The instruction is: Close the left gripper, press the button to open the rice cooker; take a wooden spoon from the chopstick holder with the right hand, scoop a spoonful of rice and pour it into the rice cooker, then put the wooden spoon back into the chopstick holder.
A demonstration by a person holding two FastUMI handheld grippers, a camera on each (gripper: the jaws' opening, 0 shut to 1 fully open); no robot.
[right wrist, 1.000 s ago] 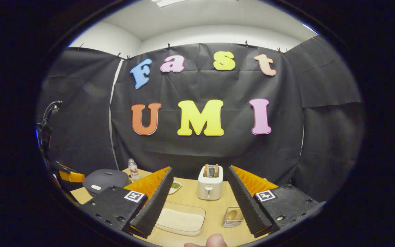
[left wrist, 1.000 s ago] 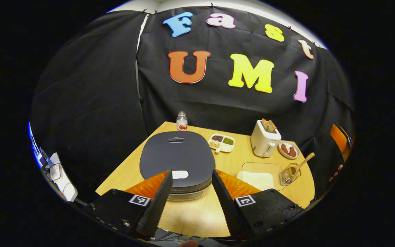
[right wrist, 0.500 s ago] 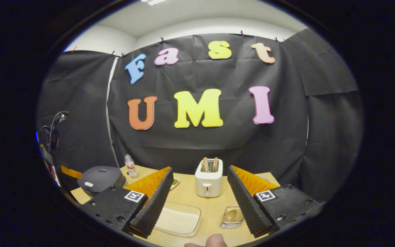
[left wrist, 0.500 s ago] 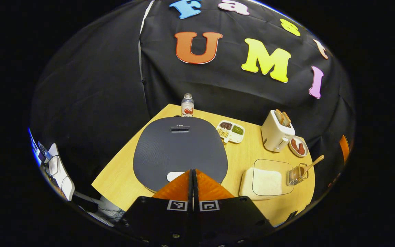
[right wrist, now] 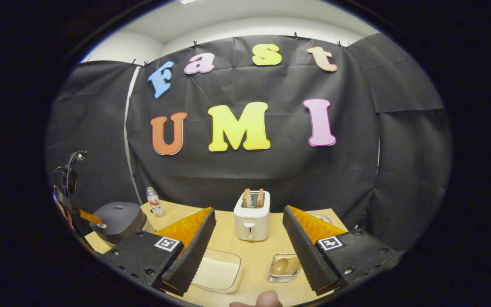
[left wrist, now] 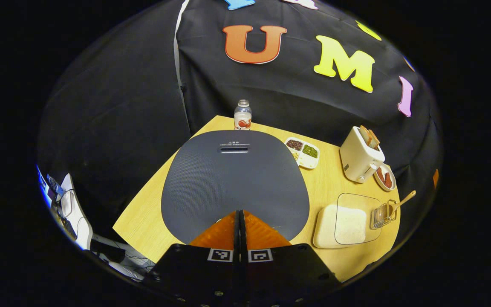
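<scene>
Your left gripper (left wrist: 240,213) has its fingers pressed together with nothing between them, its tips over the near edge of the one rice cooker (left wrist: 235,179), lid down. Your right gripper (right wrist: 245,247) stands spread wide and empty. On the table (left wrist: 151,213) — one chopstick holder (left wrist: 382,214) at the far right with one wooden spoon (left wrist: 403,200) leaning in it, one clear rice dish (left wrist: 348,219) just left of it, one toaster (left wrist: 358,160), one bottle (left wrist: 242,116), one divided tray (left wrist: 303,151). The lid's small lettering is too small to read.

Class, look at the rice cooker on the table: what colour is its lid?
Dark grey, finely textured; the rice cooker lid shows best in the left gripper view.
</scene>
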